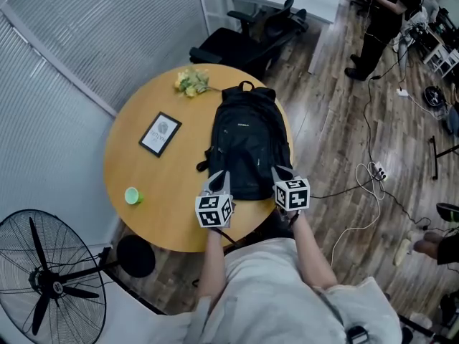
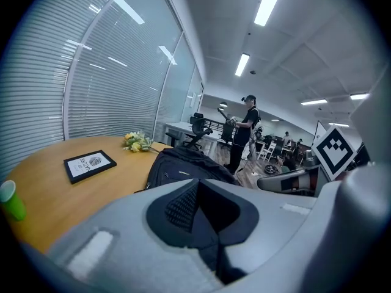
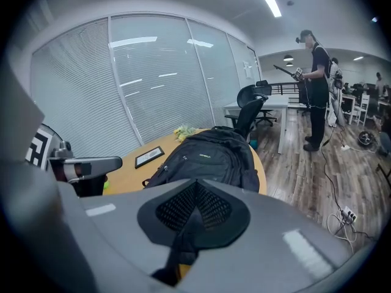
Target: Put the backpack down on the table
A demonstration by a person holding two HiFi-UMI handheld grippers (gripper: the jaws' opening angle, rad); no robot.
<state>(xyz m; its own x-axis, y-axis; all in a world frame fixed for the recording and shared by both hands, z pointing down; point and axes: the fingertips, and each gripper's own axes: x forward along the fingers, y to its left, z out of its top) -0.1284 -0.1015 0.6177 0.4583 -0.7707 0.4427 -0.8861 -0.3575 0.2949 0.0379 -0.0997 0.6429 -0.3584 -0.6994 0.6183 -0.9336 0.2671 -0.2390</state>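
- Black backpack (image 1: 247,145) lies flat on the round wood table (image 1: 143,221), front up. Its handle end points away from us & its bottom end sits at the near rim.
- Task looks nearly done to us: the whole load rests on the top, w/ no part seen lifted. What's left is prob. just letting go & drawing the tools back.
- Left gripper (image 1: 216,180) sits at the backpack's bottom-left corner. In its own view the jaws are pressed together w/ a dark strip pinched between them, which we take for a strap (image 2: 214,252).
- Right gripper (image 1: 282,174) sits at the bottom-right corner w/ jaws likewise closed on a dark strap (image 3: 183,246). A bit of yellow shows below it; we can't tell what that is.
- Edges: the backpack's right side runs close along the table's right rim, esp. at the bottom corner. A tug rightward or toward us could drag it off, so we judge it safer to open first, then retreat.
- Room on the table: bare wood lies left of the backpack. The frame (image 1: 160,134) & green cup (image 1: 132,196) are well apart from it, & the flowers (image 1: 191,82) are near its far-left corner.
- Room off the table: a chair (image 1: 244,38) stands beyond the far rim, a fan (image 1: 43,282) low at our left & cables (image 1: 366,192) on the floor at right. Straight back toward us looks free.
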